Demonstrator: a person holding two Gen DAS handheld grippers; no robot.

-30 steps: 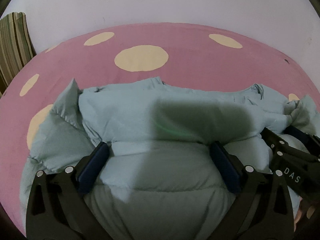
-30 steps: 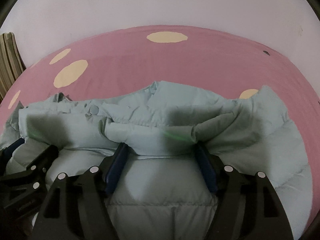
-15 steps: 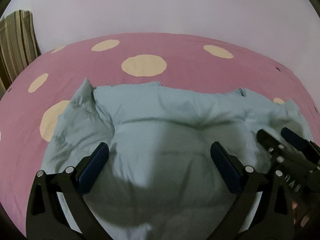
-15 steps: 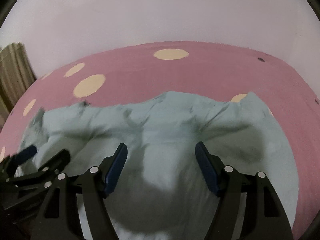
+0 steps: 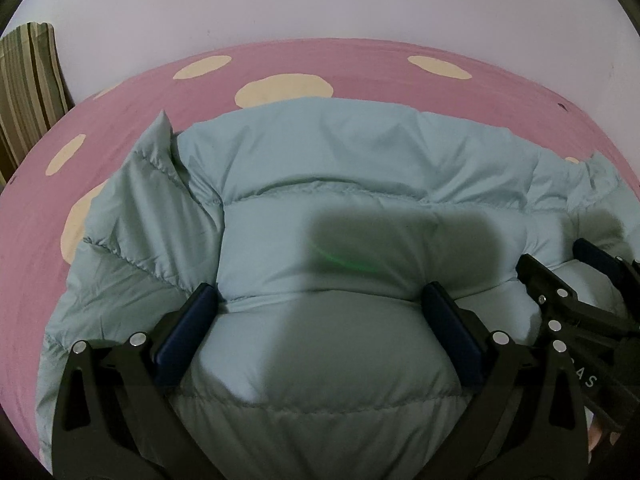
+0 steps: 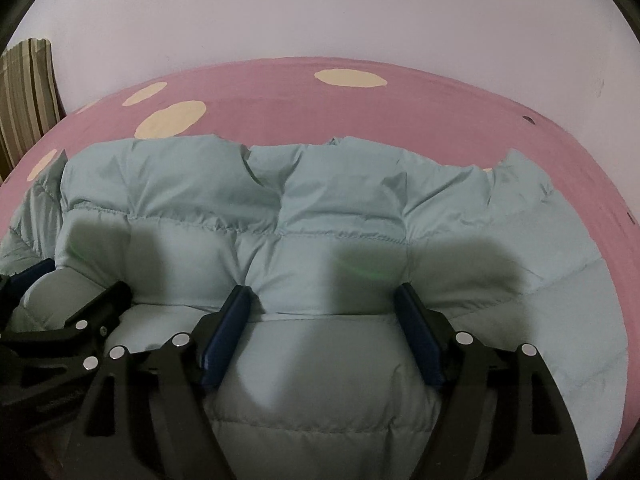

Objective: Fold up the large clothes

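A pale blue quilted puffer jacket (image 5: 340,184) lies folded on the pink bed; it also shows in the right wrist view (image 6: 340,208). My left gripper (image 5: 320,300) is open, its blue pads pressed down into the jacket's padded near part, a bulge of padding between them. My right gripper (image 6: 324,300) is open too, pressed into the jacket the same way. The right gripper shows at the right edge of the left wrist view (image 5: 568,276). The left gripper shows at the left edge of the right wrist view (image 6: 76,296).
The bed has a pink sheet with cream dots (image 5: 280,88), also in the right wrist view (image 6: 400,112). A pale wall (image 5: 320,0) stands behind it. A striped curtain or cushion (image 5: 28,80) is at the far left.
Both grippers lifted off the jacket half a second ago and have come back down onto it. The jacket's rumpled far edge now lies smoother and flatter.
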